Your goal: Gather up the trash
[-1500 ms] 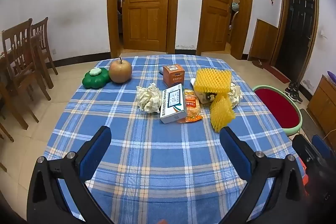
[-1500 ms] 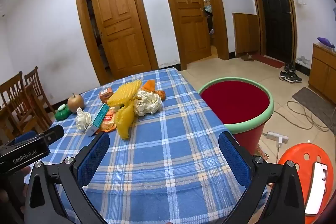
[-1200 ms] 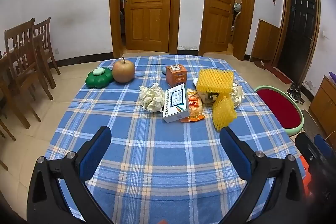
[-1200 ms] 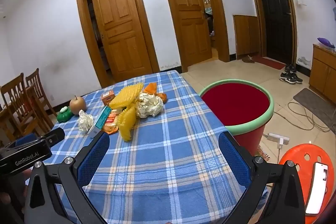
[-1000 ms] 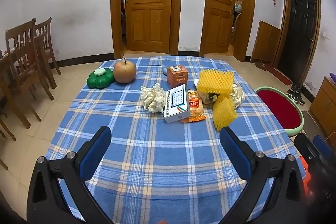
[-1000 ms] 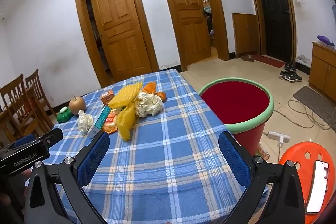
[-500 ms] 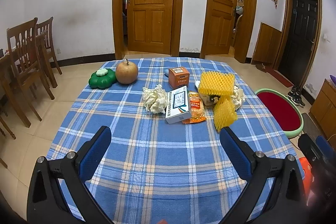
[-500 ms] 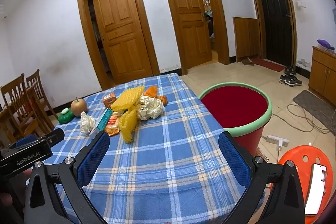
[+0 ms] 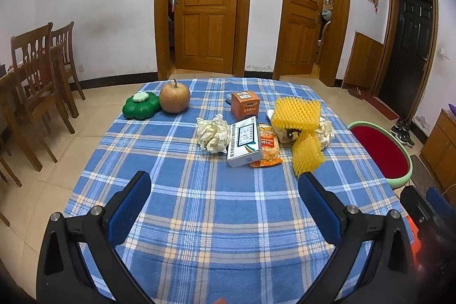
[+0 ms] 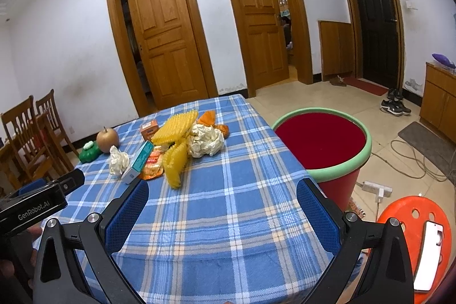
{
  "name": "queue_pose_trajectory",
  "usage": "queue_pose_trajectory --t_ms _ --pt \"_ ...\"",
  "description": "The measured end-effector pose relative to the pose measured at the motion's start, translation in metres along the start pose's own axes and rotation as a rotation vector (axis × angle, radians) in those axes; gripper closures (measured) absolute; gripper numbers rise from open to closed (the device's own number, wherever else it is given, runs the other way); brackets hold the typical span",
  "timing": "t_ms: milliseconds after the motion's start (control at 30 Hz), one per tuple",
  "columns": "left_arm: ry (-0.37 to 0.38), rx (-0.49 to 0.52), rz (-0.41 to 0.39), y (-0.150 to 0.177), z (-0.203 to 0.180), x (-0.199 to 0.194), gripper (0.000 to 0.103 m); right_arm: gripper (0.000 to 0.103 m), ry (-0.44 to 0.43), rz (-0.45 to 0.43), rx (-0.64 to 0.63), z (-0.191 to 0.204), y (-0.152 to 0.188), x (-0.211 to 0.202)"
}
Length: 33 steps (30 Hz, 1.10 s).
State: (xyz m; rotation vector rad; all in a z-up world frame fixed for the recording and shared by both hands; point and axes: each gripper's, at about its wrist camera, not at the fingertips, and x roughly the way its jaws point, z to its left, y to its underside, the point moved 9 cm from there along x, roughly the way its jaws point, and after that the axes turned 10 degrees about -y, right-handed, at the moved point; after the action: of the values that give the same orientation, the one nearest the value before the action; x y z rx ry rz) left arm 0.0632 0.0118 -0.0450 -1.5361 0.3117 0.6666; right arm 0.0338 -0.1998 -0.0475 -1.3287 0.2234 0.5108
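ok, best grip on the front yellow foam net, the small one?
Probably the right gripper, from the near table edge. The yellow foam net stands upright as a narrow, soft sleeve, nearest of the pile; close across its middle, jaws either side. Both grippers are open.

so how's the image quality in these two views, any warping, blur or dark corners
Left wrist view: strong fisheye bowing of the door frames, black vignette in the corners, even indoor light, the white box and apple sharp, left tongs open. Right wrist view: same curvature and dark corners, the red bin crisp, right tongs open, no glare on the tablecloth.
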Motion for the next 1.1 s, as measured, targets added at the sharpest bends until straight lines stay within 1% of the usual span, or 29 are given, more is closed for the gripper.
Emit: queue_pose_trajectory --t_ms 367,1100 --pt "-0.002 0.011 0.002 0.0042 -0.0022 0.0001 0.002 0.000 0.005 0.004 0.023 -0.0060 0.0023 0.0018" --pt "-0.001 0.011 0.002 0.0052 -0.0030 0.0003 0.002 0.000 0.006 0.008 0.027 -0.0078 0.0044 0.0013"
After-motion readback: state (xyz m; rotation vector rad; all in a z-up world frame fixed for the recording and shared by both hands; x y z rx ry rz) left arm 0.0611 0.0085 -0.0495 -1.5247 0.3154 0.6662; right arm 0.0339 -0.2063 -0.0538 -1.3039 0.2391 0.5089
